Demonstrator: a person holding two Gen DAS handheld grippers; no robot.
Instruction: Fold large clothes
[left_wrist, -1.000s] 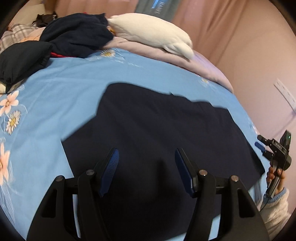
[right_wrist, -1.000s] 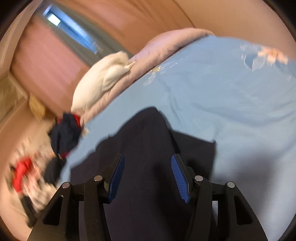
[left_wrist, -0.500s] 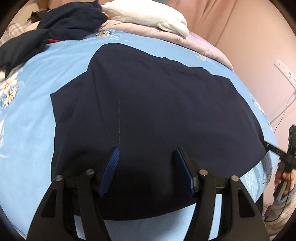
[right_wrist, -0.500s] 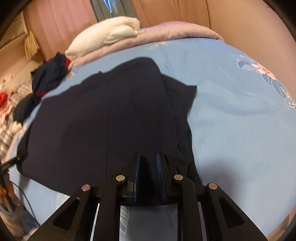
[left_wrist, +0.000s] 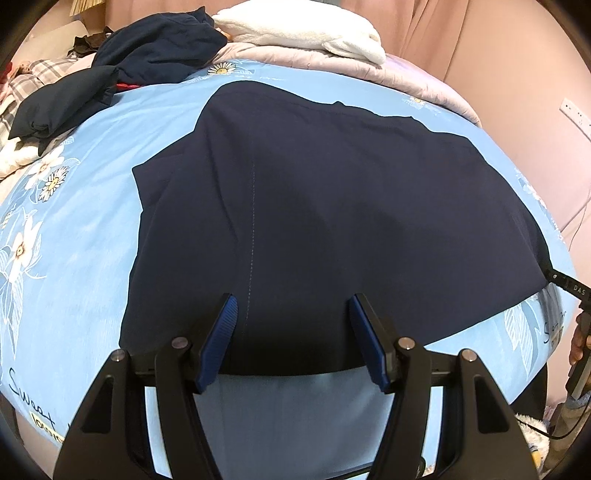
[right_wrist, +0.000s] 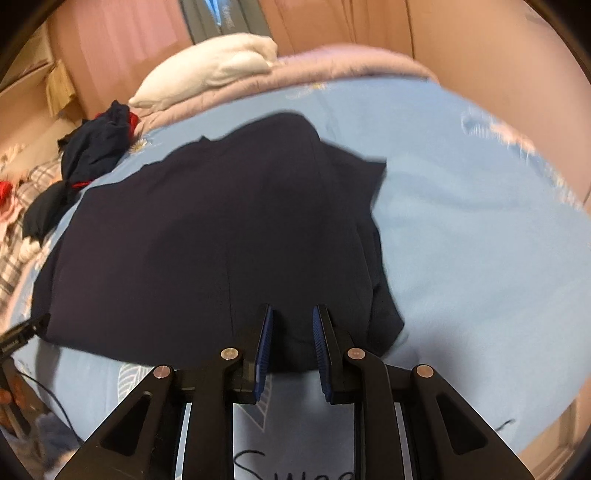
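While our big dark blue cloth garment (left_wrist: 332, 206) lies flat on the light blue flowered bed sheet (left_wrist: 74, 229), our left gripper (left_wrist: 291, 332) hovers wide open over its near edge. Our right gripper (right_wrist: 290, 334) is partly open over that edge, and we cannot tell if it pinches cloth.

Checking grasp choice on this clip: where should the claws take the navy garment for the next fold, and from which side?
Probably the near hem of the navy garment, one claw toward each bottom corner, coming in low from the bed's near edge. The garment lies flat on the blue bedsheet, and that hem is the free edge closest to the left claw and right claw.
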